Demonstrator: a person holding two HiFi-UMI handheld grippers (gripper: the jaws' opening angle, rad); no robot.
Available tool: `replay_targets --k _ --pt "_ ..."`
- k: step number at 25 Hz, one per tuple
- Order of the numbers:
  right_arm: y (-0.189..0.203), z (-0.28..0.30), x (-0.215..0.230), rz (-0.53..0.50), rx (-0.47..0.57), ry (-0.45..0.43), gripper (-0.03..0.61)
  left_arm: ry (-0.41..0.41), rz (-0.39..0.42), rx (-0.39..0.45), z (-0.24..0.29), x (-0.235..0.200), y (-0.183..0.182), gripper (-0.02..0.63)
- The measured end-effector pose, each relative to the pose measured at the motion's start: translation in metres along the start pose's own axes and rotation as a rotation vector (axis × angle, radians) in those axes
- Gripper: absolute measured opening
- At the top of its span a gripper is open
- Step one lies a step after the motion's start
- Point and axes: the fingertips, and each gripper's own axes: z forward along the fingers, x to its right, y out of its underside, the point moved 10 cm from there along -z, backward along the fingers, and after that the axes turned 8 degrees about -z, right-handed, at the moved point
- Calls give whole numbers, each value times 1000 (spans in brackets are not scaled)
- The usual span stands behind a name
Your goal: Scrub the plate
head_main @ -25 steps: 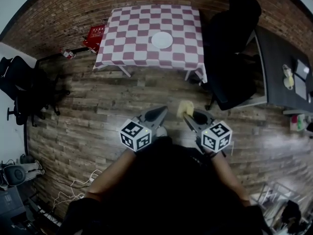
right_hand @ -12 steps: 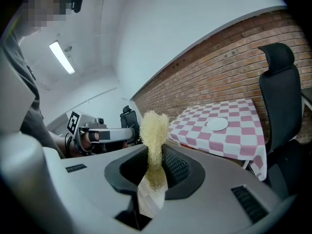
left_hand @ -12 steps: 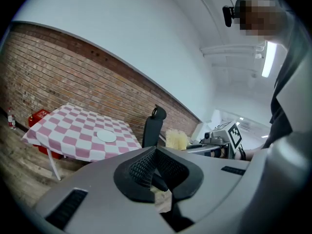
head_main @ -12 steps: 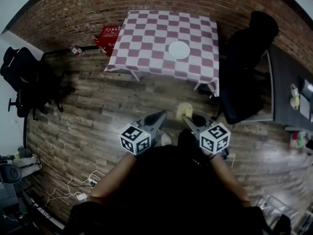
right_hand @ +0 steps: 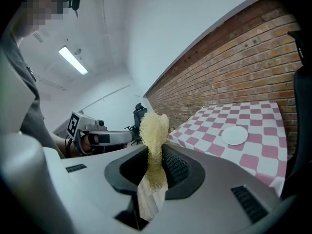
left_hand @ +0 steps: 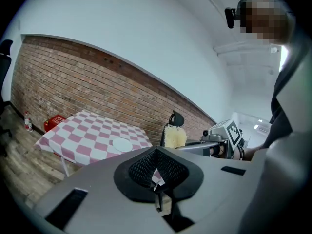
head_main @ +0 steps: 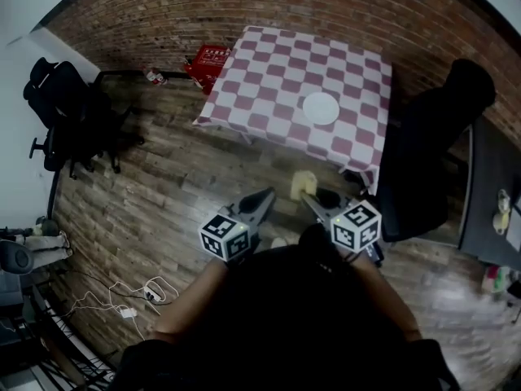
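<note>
Left gripper [head_main: 265,197] jaws together, empty; right gripper [head_main: 310,199] clamped on scrubber [head_main: 303,183]; unheld plate [head_main: 320,108] on far table [head_main: 273,76] may skid when scrubbed.

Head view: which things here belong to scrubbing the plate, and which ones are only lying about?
For the job: white plate, checked table under it, yellow scrubber, right gripper holding it.
Lying about: red box, small bottle, black chair at left, floor cables.
</note>
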Motion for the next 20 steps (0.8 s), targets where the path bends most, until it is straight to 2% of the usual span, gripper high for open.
replay_targets --k 5,10,20 --pt "-18 -10 65 -11 -10 -10 78 -13 -19 38 58 -3 -26 11" --pt "-39 -33 127 -16 -3 14 77 14 -17 44 122 8 -47 11" --pt "-45 -59 201 26 -11 38 78 39 -25 13 201 14 -72 11"
